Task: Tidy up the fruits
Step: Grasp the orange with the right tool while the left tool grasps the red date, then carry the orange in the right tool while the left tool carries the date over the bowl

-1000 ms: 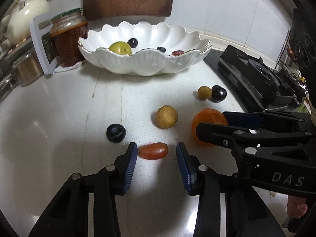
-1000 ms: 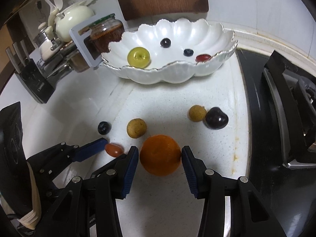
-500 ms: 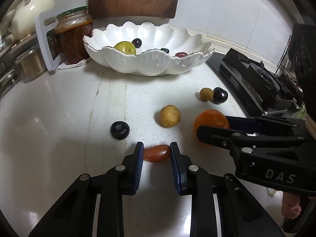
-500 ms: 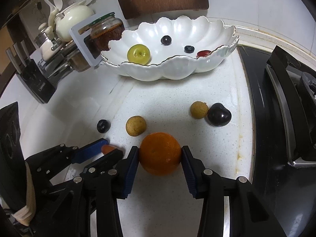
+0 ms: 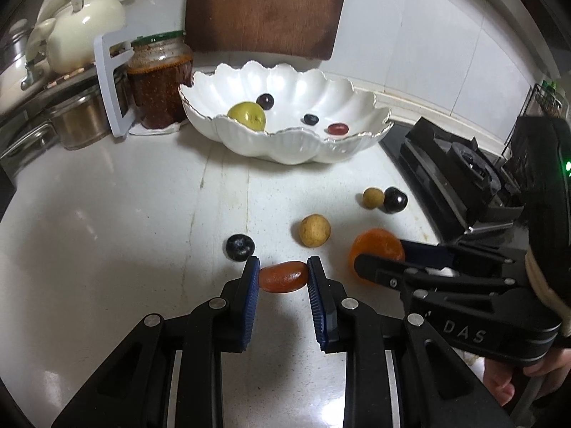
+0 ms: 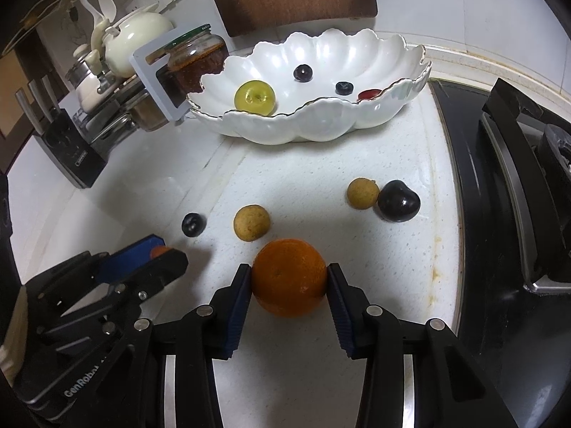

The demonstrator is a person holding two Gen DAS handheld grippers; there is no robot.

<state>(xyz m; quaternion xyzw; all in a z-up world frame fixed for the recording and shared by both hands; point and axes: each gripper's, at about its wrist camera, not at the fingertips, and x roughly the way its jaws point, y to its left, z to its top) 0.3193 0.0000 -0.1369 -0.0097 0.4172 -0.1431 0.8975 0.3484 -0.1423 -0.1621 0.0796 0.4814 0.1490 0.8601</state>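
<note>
Nearest the left wrist camera, the left tongs (image 5: 283, 274) are clenched on a small oblong red-orange fruit (image 5: 283, 277), one blue pad against each end, so the grip runs along its long axis; whether it has left the desk (image 5: 107, 232) cannot be told. Nearest the right wrist camera, the right tongs (image 6: 289, 278) are clenched across the widest part of the orange (image 6: 289, 276), pads touching both flanks, a hold that in my judgement keeps a round body from slipping forward. Both grasps appear complete, and the step in hand is judged to be the lift toward the bowl. Just beyond the left tongs lies a dark round berry (image 5: 240, 247), loose on the desk, close enough that a careless lift might nudge it. Between the two tongs and a little farther sits a tan round fruit (image 5: 314, 230). Farther to the right a smaller tan fruit (image 6: 363, 192) touches a dark cherry (image 6: 398, 200), near the edge of the black stove (image 6: 517, 178). Farthest is the white scalloped bowl (image 6: 321, 125), already holding a yellow-green fruit (image 6: 254, 97), two dark berries and a red one, which marks it as the collecting place. Four fruits besides the two held remain outside it.
</note>
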